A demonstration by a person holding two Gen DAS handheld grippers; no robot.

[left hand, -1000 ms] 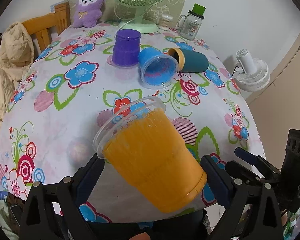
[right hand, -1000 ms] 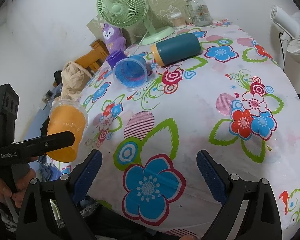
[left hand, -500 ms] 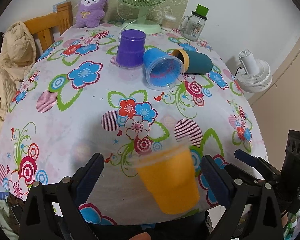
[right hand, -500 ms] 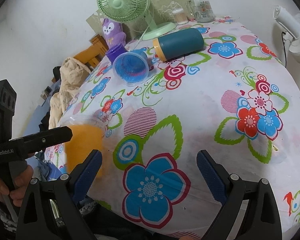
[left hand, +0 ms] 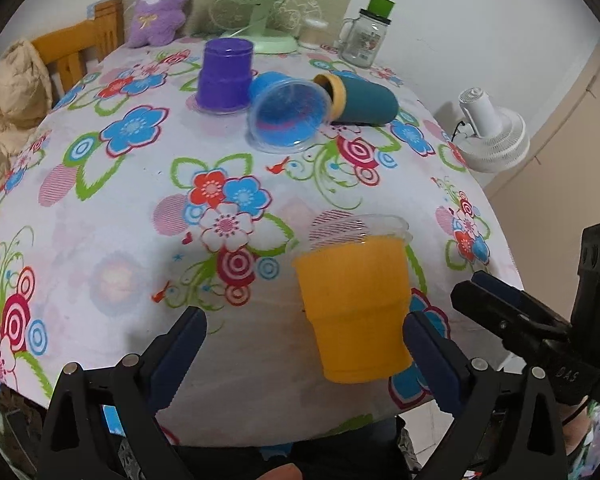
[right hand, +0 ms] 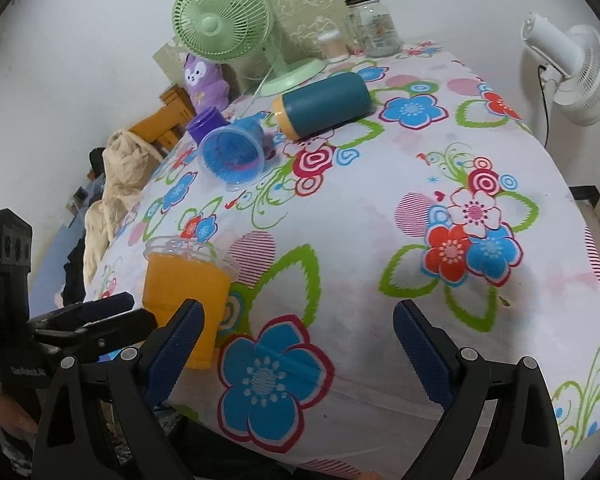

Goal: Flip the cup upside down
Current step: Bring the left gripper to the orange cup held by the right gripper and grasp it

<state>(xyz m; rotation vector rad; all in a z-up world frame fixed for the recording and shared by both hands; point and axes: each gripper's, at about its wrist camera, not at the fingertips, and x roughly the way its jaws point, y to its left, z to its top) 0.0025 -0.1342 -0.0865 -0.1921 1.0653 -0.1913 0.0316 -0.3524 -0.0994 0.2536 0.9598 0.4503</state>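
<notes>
An orange plastic cup (left hand: pixel 356 312) with a clear rim stands upside down on the flowered tablecloth near the front edge, rim on the cloth. It also shows in the right wrist view (right hand: pixel 184 292). My left gripper (left hand: pixel 304 356) is open; the cup sits just inside its right finger (left hand: pixel 432 360), free of the pads. My right gripper (right hand: pixel 296 352) is open and empty, to the right of the cup.
A purple cup (left hand: pixel 225 75) stands upside down at the back. A blue cup (left hand: pixel 286 114) and a teal tumbler (left hand: pixel 360 98) lie on their sides. Behind are a green fan (right hand: pixel 224 24), a glass jar (left hand: pixel 362 38), a plush toy (left hand: pixel 160 4) and a wooden chair (left hand: pixel 76 54).
The orange cup was held tilted in my left gripper; the gripper let it go and it now stands rim-down on the cloth, to the right. Both views moved slightly.
</notes>
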